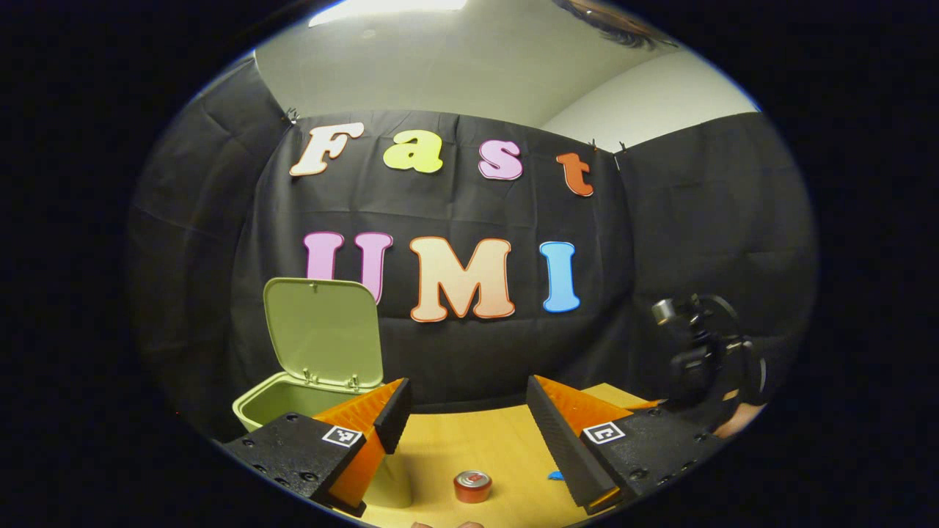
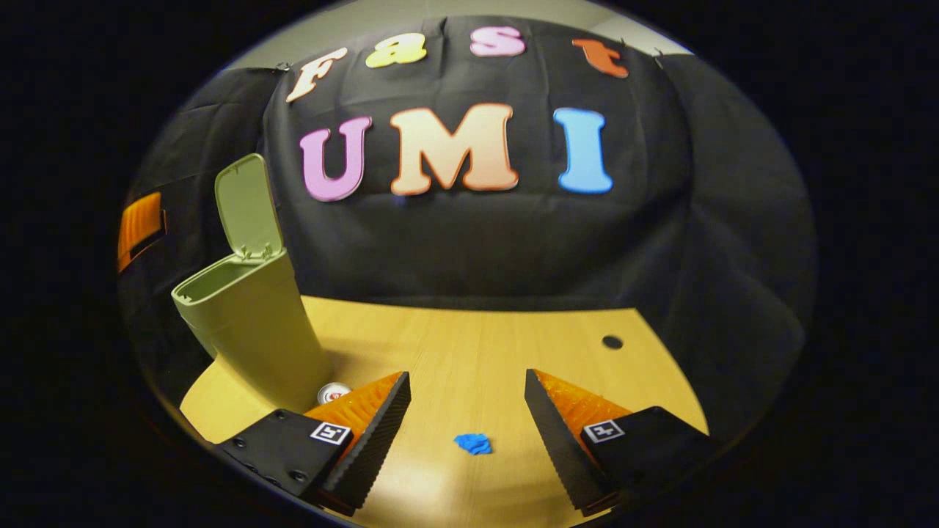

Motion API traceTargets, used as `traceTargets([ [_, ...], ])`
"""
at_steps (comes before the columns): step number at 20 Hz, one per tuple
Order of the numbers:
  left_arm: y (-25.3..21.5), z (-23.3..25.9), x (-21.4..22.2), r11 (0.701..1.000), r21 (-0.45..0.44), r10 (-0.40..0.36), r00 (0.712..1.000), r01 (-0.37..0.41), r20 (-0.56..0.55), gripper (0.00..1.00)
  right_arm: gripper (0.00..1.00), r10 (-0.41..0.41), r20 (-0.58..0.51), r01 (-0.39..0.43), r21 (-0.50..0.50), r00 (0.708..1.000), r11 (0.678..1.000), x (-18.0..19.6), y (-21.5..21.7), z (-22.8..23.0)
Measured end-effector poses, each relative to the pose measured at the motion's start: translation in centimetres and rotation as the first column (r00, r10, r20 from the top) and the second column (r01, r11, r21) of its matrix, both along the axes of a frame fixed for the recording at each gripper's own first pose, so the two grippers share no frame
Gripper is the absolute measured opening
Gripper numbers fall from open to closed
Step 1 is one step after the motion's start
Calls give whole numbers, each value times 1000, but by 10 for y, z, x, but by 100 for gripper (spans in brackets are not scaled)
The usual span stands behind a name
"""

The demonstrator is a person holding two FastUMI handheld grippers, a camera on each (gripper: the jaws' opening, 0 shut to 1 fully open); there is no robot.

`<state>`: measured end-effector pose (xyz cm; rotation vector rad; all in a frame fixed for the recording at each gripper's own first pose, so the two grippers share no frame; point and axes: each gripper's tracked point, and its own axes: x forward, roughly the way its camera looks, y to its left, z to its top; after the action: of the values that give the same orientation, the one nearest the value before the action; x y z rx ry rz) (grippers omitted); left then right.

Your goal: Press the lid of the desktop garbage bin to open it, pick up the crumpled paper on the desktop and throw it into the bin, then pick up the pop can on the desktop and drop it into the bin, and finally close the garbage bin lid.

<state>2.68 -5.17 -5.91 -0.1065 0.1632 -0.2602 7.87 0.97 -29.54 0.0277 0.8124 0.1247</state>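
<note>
- left gripper view, left part: the garbage bin (image 1: 257,408) stands on the desk (image 1: 469,440) with its lid (image 1: 324,331) raised upright on the rear hinge, the mouth uncovered.
- left gripper view, centre: the left gripper (image 1: 468,422) hangs above the desk with its fingers spread wide and nothing between them; the pop can (image 1: 472,486) stands upright on the desk below the gap, just beside the bin's base.
- left gripper view, right part: a sliver of the crumpled paper (image 1: 555,475) shows at the edge of the right-hand finger; farther off, the other gripper's body and the hand holding it appear at the right border.
- right gripper view, left part: the bin (image 2: 249,323) stands near the desk's left edge, lid (image 2: 247,205) upright; the can's top (image 2: 334,392) peeks out between the bin's base and the left-hand finger.
- right gripper view, centre: the right gripper (image 2: 468,422) is held wide apart and empty; the blue crumpled paper (image 2: 473,443) lies on the desk (image 2: 469,345) between the fingers' lines, touching neither.
- right gripper view, right part: a small dark hole (image 2: 612,342) marks the desk surface.
</note>
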Motion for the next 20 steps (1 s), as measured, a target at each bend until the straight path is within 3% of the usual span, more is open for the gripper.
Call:
traceTargets([
  [4, 1, -5, -3, 1000, -8, -15, 999, 15, -30, 93, 100, 59, -183, -67, -37, 981, 997, 8, 0, -67],
  [7, -4, -3, -7, 997, -73, -29, 998, 25, -59, 94, 98, 90, -321, -103, -24, 943, 994, 7, 6, -113],
  [10, -1, -5, -9, 998, -58, -31, 997, 27, -69, 92, 98, 82, -426, -102, -24, 901, 995, 3, 5, -142],
  [17, 16, -26, -14, 995, -87, 26, 988, -40, -153, 93, 98, 113, -525, -159, -42, 843, 986, -9, 5, -175],
  [20, 21, -29, -16, 995, -85, 37, 986, -52, -165, 93, 98, 125, -542, -179, -49, 831, 983, -11, 4, -180],
])
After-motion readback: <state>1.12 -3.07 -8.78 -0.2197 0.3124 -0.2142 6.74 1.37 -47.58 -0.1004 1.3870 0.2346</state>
